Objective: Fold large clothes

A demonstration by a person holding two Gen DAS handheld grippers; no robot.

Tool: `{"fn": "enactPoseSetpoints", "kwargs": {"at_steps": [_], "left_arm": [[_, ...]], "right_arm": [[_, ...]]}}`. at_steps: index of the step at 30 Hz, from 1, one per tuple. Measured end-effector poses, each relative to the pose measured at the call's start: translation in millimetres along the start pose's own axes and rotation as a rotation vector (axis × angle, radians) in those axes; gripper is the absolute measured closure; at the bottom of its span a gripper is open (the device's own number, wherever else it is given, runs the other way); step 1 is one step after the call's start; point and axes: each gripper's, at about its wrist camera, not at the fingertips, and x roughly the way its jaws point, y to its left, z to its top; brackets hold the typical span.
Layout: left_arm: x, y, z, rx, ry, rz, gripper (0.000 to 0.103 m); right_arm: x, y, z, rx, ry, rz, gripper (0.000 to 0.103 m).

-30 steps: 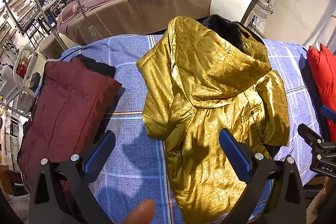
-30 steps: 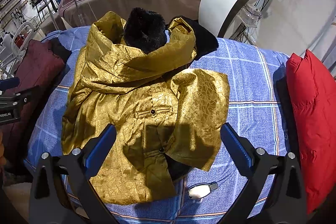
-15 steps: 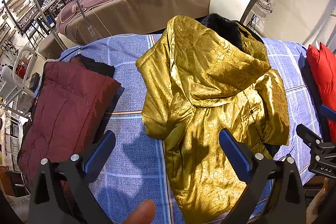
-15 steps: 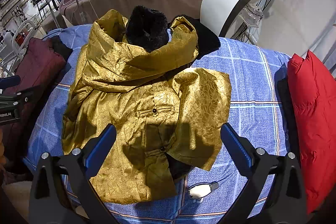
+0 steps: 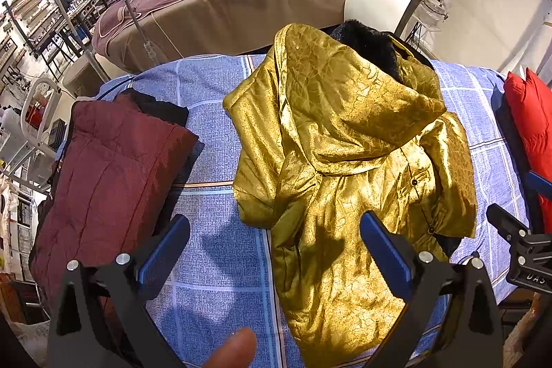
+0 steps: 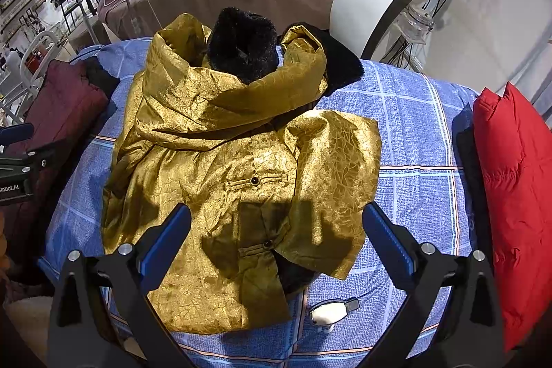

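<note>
Nearest to me, my left gripper (image 5: 274, 250) and right gripper (image 6: 276, 242) both hover above the near edge of the bed (image 6: 414, 140), fingers spread wide apart, nothing between them. A fingertip (image 5: 231, 349) of my own hand shows at the bottom of the left view.

Just beyond, the gold jacket (image 6: 241, 168) lies across the middle of the bed's blue checked cover, hem toward the near edge, hood toward the far edge. Both sleeves look already turned in over the front; the right-side sleeve panel (image 6: 338, 168) lies flat over the button placket. A small white object (image 6: 327, 311) rests on the cover near the hem; I cannot tell what it is.

Handling, as I judge it: padded, soft and bulky, with a sleek woven shell likely to slip between the pads. I would pinch the two hem corners (image 6: 193, 316), taking shell and lining together, and carry them toward the hood.

Farther off, the hood (image 6: 220, 99) stands up, its black fur lining (image 6: 245, 47) exposed; it will resist lying flat. A folded maroon coat (image 5: 103, 175) sits at the bed's left edge, a red one (image 6: 514, 181) at the right edge.
</note>
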Motion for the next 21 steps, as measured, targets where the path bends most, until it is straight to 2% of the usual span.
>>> {"fn": "enactPoseSetpoints", "kwargs": {"at_steps": [21], "left_arm": [[2.6, 1.4, -0.9, 0.003, 0.008, -0.002, 0.006]], "right_arm": [[2.0, 1.4, 0.7, -0.005, 0.01, 0.003, 0.005]]}}
